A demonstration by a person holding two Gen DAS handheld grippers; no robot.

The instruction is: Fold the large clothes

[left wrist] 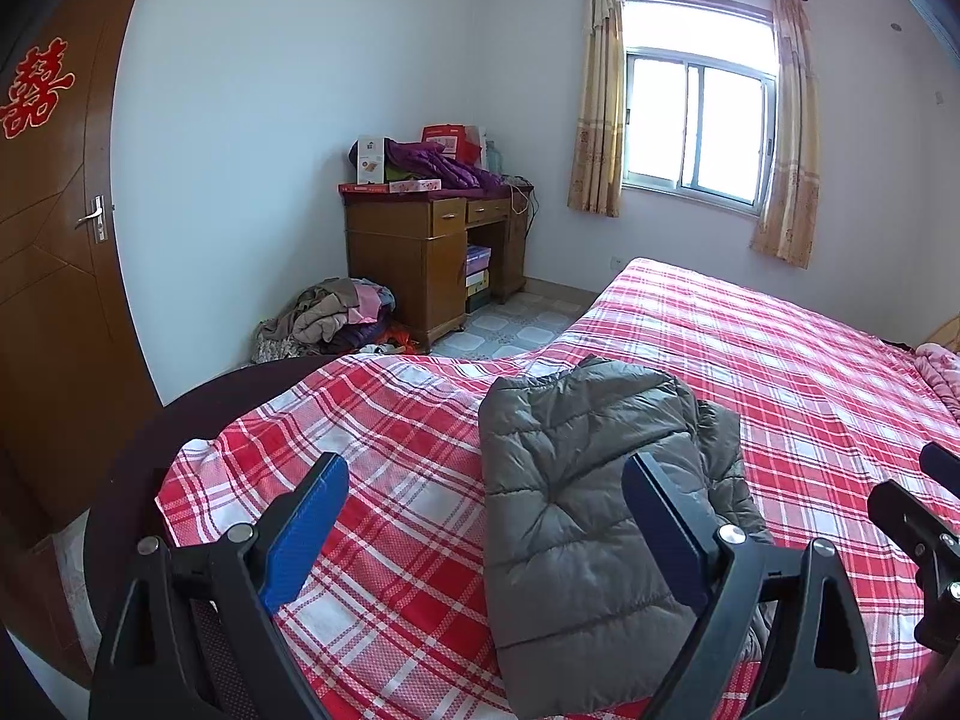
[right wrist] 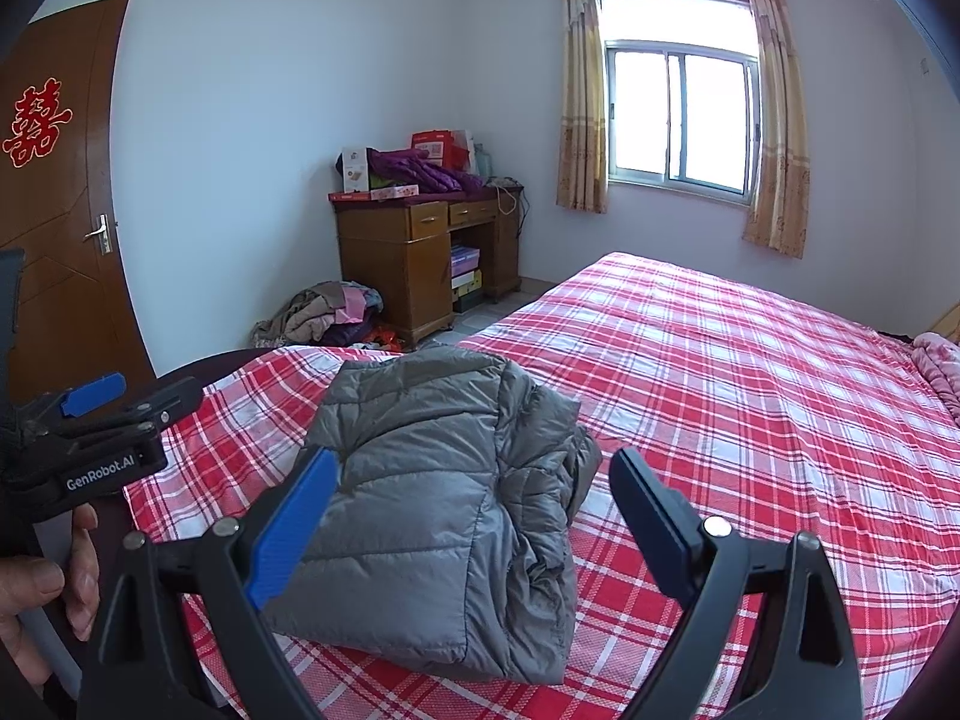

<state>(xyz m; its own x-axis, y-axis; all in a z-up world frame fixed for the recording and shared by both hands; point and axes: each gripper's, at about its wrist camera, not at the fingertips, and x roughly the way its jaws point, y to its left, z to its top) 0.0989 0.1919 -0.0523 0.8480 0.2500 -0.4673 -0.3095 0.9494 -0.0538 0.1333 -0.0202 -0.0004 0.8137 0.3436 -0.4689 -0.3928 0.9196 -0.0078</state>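
Observation:
A grey quilted down jacket [left wrist: 576,516] lies folded into a compact bundle on the red plaid bed sheet [left wrist: 384,432], near the bed's near corner. It also shows in the right wrist view [right wrist: 432,498]. My left gripper [left wrist: 486,474] is open and empty, held above the jacket's left edge. My right gripper [right wrist: 474,468] is open and empty, held above the jacket's right side. The left gripper's body [right wrist: 90,444] shows at the left of the right wrist view, held in a hand. The right gripper's body [left wrist: 918,528] shows at the right edge of the left wrist view.
The bed [right wrist: 750,384] stretches to the right with a pink blanket [right wrist: 936,360] at its far end. A wooden desk [left wrist: 432,258] piled with boxes stands by the far wall. A heap of clothes [left wrist: 336,318] lies on the floor. A wooden door [left wrist: 54,240] is at left.

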